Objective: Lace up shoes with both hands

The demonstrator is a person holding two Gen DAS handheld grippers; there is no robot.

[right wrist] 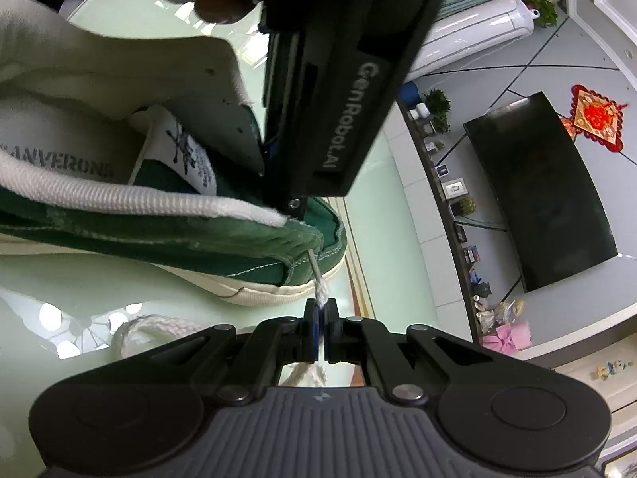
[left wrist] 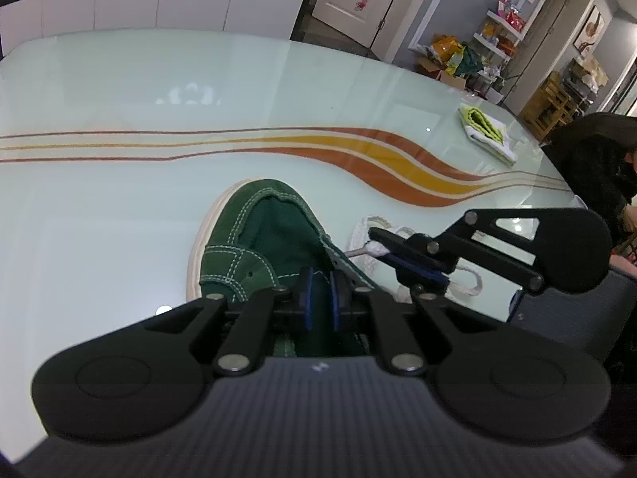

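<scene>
A green suede shoe (left wrist: 254,239) with a cream sole lies on the glass table (left wrist: 119,207), toe pointing away from me. My left gripper (left wrist: 322,302) is shut on the edge of the shoe's upper beside the tongue. In the right wrist view it reaches down to the shoe (right wrist: 239,239) from above, its fingertips mostly hidden by the shoe's wall. My right gripper (right wrist: 321,312) is shut on the white lace (right wrist: 320,290) close to its clear tip, which points into an eyelet on the side flap. The left wrist view shows this right gripper (left wrist: 376,241) beside the shoe. Slack lace (left wrist: 469,283) lies on the table.
A folded yellow-green and white towel (left wrist: 485,131) lies far right on the table. A person in dark clothes (left wrist: 597,167) sits at the right edge. A hand (right wrist: 219,4) holds the left gripper's body. Orange stripes cross the glass beyond the shoe.
</scene>
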